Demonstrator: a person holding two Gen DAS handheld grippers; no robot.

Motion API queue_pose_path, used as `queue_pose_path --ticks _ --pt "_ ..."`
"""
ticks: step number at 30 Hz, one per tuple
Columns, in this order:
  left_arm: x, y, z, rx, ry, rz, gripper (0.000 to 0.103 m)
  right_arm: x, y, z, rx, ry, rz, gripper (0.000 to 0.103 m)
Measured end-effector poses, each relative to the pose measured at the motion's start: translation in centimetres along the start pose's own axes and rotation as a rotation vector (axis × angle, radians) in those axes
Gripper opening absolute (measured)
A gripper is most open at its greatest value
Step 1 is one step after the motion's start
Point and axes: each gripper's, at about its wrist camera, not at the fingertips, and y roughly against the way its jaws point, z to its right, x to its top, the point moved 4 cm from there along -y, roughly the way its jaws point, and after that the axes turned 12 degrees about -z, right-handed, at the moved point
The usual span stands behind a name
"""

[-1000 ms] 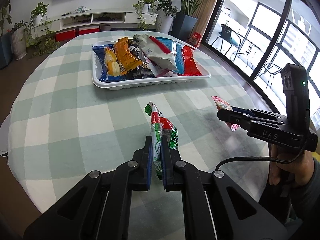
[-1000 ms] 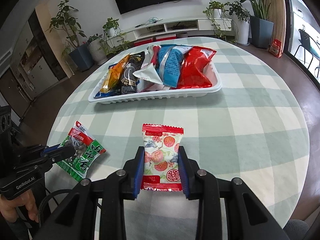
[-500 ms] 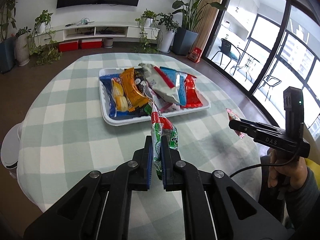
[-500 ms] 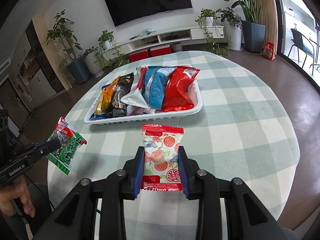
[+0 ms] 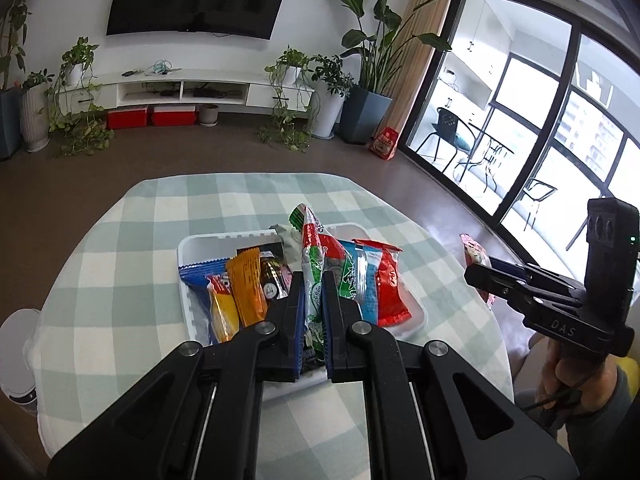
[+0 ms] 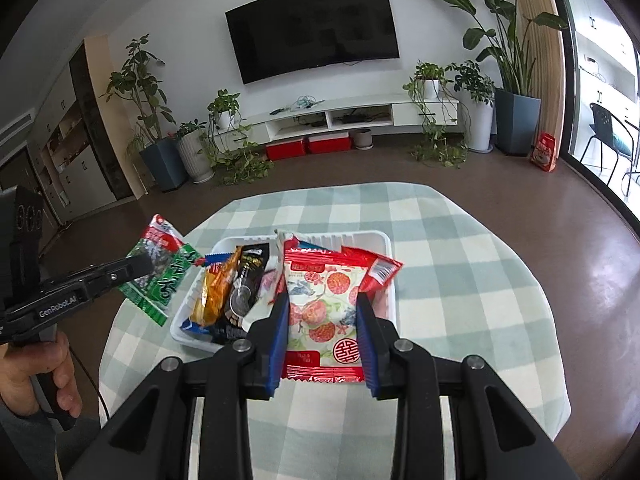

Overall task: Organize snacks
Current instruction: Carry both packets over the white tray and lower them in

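Note:
My left gripper [image 5: 312, 288] is shut on a green and red snack packet [image 5: 316, 252], held edge-on in the air over the white tray [image 5: 192, 244]. My right gripper [image 6: 322, 304] is shut on a red and white fruit-print snack packet [image 6: 324, 300], held flat above the tray's [image 6: 224, 244] right half. The tray holds several snack bags: orange [image 5: 246, 284], blue [image 5: 368, 280], red [image 5: 390, 284] and black ones. Seen from the right wrist, the left gripper [image 6: 136, 266] holds its green packet [image 6: 168, 276] up at the tray's left side. From the left wrist view, the right gripper [image 5: 480, 276] hangs at the far right.
A round table with a green and white checked cloth [image 5: 120, 280] carries the tray. A white stool [image 5: 20, 344] stands at its left. Brown floor, potted plants [image 6: 160, 152] and a TV shelf lie beyond. Glass doors [image 5: 540, 140] are at the right. A person's hand [image 6: 36, 372] grips the left handle.
Both grippers have risen with their packets and moved forward toward the tray. The table looks smaller and lower, and both packets now hang over the tray instead of the cloth in front of it.

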Motion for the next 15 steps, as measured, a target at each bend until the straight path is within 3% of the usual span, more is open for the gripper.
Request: queue_pose_path --ticks 10,15 --pt "1.5 -7.5 -2.7 0.005 0.030 -0.065 0.006 5.1 -8.8 -2.8 -0.042 0.115 -0.084 0.034" --pt "0.8 -10.4 -4.4 0.009 0.055 -0.090 0.006 5.3 -12.9 -2.4 -0.078 0.139 -0.157 0.034"
